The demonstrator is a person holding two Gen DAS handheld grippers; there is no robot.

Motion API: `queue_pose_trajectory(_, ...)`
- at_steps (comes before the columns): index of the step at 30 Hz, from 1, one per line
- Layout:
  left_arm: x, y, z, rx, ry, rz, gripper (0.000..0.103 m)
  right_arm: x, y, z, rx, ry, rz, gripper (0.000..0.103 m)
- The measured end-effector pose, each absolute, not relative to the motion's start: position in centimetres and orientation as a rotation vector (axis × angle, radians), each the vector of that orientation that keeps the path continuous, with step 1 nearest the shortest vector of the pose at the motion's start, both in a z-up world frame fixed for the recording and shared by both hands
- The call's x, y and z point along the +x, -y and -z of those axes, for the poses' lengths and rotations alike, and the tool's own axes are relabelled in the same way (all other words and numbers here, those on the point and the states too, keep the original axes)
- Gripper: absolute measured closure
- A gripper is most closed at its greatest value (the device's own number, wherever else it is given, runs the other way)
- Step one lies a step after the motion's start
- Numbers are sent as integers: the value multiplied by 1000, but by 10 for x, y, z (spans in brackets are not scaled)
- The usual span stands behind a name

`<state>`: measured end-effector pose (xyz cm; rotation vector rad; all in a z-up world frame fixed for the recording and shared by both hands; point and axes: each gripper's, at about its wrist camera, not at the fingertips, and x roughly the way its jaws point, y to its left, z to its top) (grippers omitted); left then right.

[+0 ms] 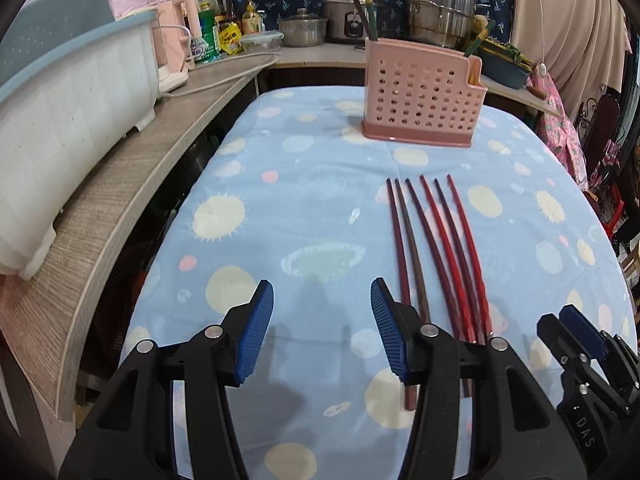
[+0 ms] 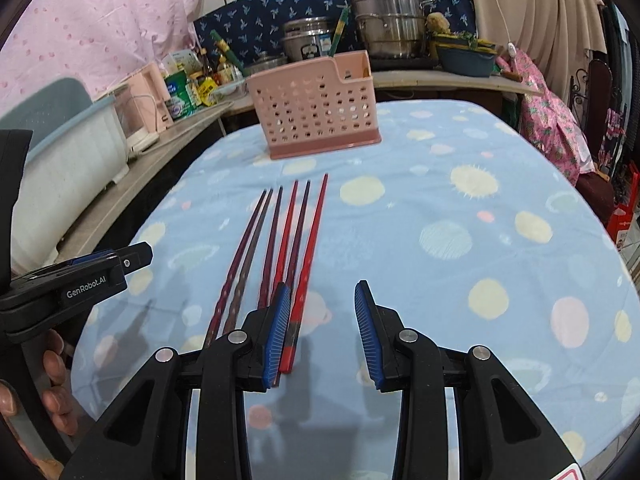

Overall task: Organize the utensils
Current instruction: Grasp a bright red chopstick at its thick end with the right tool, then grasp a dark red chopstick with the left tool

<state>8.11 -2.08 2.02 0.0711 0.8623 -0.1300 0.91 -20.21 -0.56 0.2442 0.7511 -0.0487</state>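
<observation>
Several red and dark brown chopsticks [image 1: 436, 252] lie side by side on the blue dotted cloth [image 1: 280, 208], tips pointing at a pink perforated utensil holder [image 1: 422, 102] that stands upright at the far end. My left gripper [image 1: 322, 332] is open and empty, just left of the chopsticks' near ends. My right gripper [image 2: 322, 332] is open and empty; its left finger [image 2: 276, 332] overlaps the rightmost chopsticks [image 2: 296, 248]. The holder [image 2: 316, 110] also shows in the right wrist view. Each gripper shows at the edge of the other's view: the right one [image 1: 580, 344] and the left one [image 2: 80, 280].
A wooden shelf [image 1: 132, 184] with a white and blue dish rack [image 1: 76, 96] runs along the left. Pots [image 1: 440, 8], bottles and a glass container crowd the counter behind the holder. Pink floral fabric [image 2: 556, 132] hangs off the right side.
</observation>
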Motion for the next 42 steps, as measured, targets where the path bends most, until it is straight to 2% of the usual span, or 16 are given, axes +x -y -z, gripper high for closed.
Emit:
queue_pose_trajectory(13, 72, 18, 3, 73, -909, 144, 55, 19, 187, 37, 232, -830, 42, 71)
queue_pose_trajectory(21, 73, 16, 9, 70, -927, 142, 55, 23, 183, 41, 210, -835, 42, 81)
queue_pose_trajectory(29, 73, 15, 11, 65, -937, 144, 55, 21, 182, 41, 198, -834, 41, 82)
queue_pose_trajectory(35, 73, 18, 12, 68, -941, 150, 55, 19, 180, 43, 163, -839, 57, 96)
queue_pose_trajectory(42, 67, 22, 15, 67, -956, 175, 55, 9, 204, 43, 214, -835, 98, 96)
